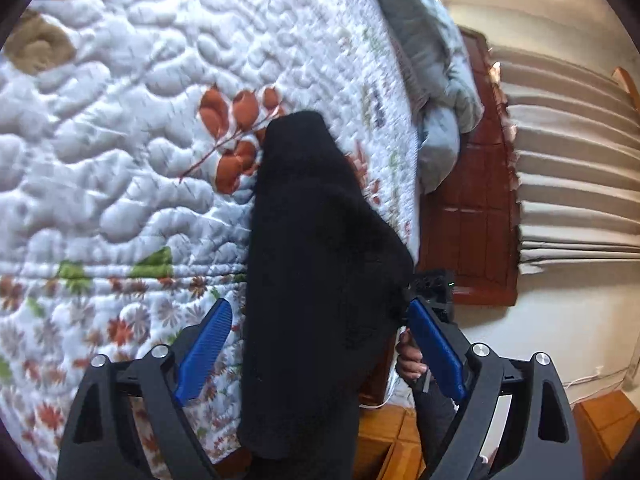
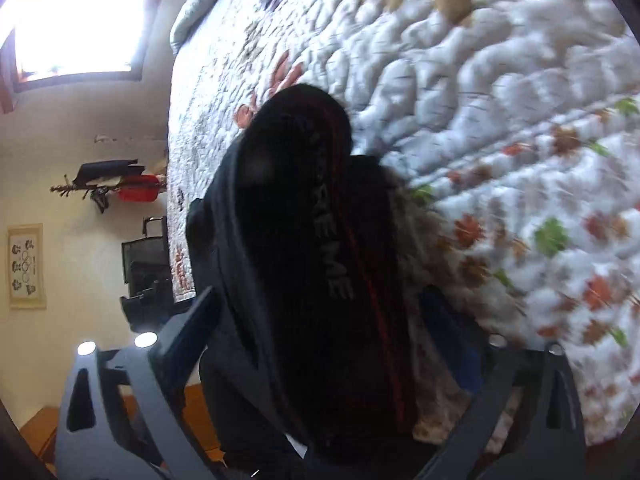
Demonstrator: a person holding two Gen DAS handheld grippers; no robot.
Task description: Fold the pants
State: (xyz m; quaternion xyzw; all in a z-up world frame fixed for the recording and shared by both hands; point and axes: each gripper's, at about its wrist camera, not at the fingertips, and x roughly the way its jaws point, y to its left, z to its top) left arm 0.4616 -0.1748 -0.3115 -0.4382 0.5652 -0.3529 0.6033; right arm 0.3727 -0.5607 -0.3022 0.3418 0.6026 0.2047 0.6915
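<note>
The black pants [image 1: 316, 280] hang in a long bundle over the edge of the quilted bed [image 1: 120, 140]. In the left wrist view they pass between the blue fingers [image 1: 204, 348] of my left gripper [image 1: 320, 344], whose jaws stand wide apart around the cloth. In the right wrist view the pants [image 2: 312, 260] show grey lettering and a red stripe and fill the space between the fingers [image 2: 188, 332] of my right gripper [image 2: 320, 320]. Its jaws are apart too, and the cloth hides where it touches them.
The floral quilt [image 2: 500, 140] covers the bed. A grey-blue blanket [image 1: 436, 80] lies bunched at the far edge. Beside the bed are a dark wooden panel [image 1: 468, 220], pleated curtains [image 1: 580, 160] and a wood floor [image 1: 396, 432]. A bright window [image 2: 76, 16] and wall hooks [image 2: 116, 184] show.
</note>
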